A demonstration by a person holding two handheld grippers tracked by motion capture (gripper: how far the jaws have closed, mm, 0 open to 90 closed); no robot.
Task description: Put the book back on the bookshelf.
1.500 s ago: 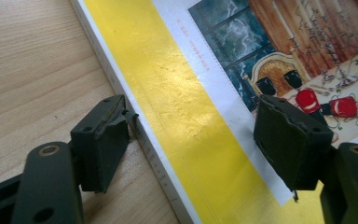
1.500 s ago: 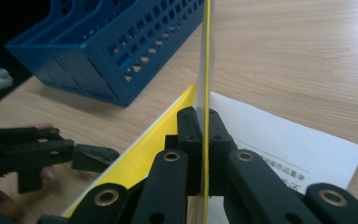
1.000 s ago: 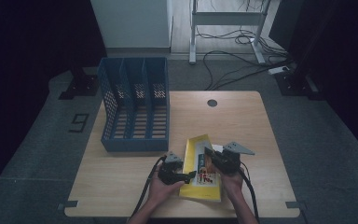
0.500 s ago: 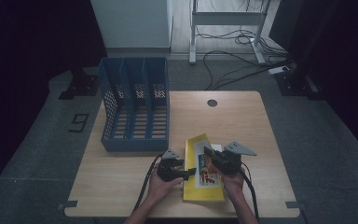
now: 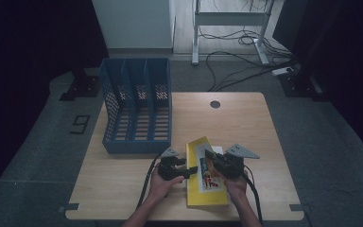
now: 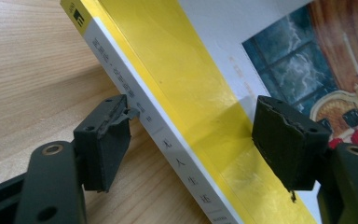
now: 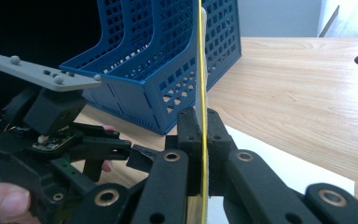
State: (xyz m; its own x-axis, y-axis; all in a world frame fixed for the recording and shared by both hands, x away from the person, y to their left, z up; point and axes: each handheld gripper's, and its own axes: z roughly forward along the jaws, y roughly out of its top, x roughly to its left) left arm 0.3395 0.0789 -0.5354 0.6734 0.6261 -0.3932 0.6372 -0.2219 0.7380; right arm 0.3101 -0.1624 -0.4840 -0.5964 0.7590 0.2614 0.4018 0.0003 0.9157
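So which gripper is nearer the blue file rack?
Left. The left gripper sits at the yellow book's spine, just below the blue file rack; the right gripper pinches the cover farther right.

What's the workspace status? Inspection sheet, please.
Surface: wooden table, round hole near the far edge.
Job's things: yellow book at the near edge; the front cover is lifted on edge.
Clutter: blue file rack, three slots, nothing seen in them.
Grippers: right gripper shut on the cover; left gripper open, jaws straddling the book's spine, pads not pressing.
Cables: one trails from each gripper; more lie on the floor beyond the table.
Surroundings: dark room, grey floor, metal stand behind.
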